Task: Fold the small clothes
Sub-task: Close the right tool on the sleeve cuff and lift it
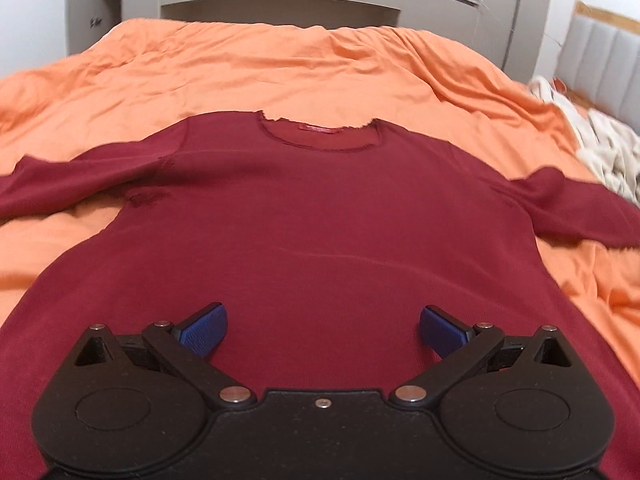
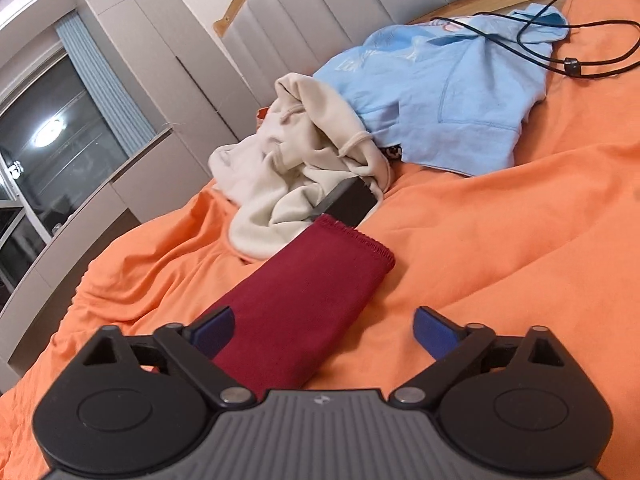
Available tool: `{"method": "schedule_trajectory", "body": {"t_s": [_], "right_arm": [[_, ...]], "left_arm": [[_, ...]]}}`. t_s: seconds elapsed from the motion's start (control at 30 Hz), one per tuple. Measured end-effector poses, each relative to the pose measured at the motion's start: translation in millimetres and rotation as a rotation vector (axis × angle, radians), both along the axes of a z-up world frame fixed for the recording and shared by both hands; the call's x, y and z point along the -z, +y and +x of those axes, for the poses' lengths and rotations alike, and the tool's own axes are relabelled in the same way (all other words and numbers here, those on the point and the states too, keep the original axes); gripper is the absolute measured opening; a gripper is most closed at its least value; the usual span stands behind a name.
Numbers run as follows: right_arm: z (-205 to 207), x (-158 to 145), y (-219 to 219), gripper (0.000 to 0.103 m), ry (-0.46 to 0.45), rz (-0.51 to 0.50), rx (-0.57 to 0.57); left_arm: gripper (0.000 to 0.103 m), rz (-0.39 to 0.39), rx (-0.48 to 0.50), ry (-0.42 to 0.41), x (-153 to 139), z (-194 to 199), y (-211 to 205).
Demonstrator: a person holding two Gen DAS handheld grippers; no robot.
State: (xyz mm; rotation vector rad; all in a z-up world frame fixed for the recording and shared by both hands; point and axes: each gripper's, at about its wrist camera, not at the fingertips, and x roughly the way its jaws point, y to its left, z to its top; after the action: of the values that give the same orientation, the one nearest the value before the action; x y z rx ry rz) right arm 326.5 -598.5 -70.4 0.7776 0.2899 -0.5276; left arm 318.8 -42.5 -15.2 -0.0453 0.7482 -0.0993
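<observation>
The shirt (image 1: 304, 216) is a thin, soft knit, so it should be light and limp: lifted by one point it would sag and bunch rather than keep its shape, and it may drag on the sheet (image 1: 280, 64) beneath it. The safest holds look to be the edges, meaning a cuff, a shoulder seam or the hem corners, pinched through both layers so that the fold carries over cleanly.

It is dark red, long-sleeved and round-necked, with a brighter red label inside the collar (image 1: 320, 136). It lies flat and face up on the orange sheet of the bed, collar at the far side, hem nearest the left gripper (image 1: 323, 330), sleeves spread out to left and right. A little puckering shows by the left armpit; the body is otherwise smooth.

The left gripper hangs over the lower body of the shirt, its fingers (image 1: 204, 326) spread wide and holding nothing. The right gripper (image 2: 324, 330) is over the right sleeve (image 2: 304, 296), whose cuff points to the far side toward a cream garment (image 2: 296, 168) and a blue hoodie (image 2: 448, 96). Its fingers (image 2: 212, 328) are spread too; the sleeve runs between them, close by the left finger, but is not pinched.
</observation>
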Motion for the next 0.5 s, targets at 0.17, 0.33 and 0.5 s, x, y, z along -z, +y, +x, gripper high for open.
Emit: {"method": "schedule_trajectory", "body": {"t_s": [0.17,0.33,0.5], "right_arm": [[11.0,6.3,-10.5,0.075,-0.003,0.000,0.028],[15.6,9.4,-15.4,0.046,0.001,0.002,0.043],[12.3,-3.4,-10.1,0.007,-0.013,-0.039,0.040]], "left_arm": [[0.102,0.014,0.009,-0.001,1.7,-1.8,-3.0],[0.102,0.014,0.010,0.000,2.2,-2.1,-3.8],[0.102,0.006,0.011,0.002,2.3,-1.2,-3.3]]}}
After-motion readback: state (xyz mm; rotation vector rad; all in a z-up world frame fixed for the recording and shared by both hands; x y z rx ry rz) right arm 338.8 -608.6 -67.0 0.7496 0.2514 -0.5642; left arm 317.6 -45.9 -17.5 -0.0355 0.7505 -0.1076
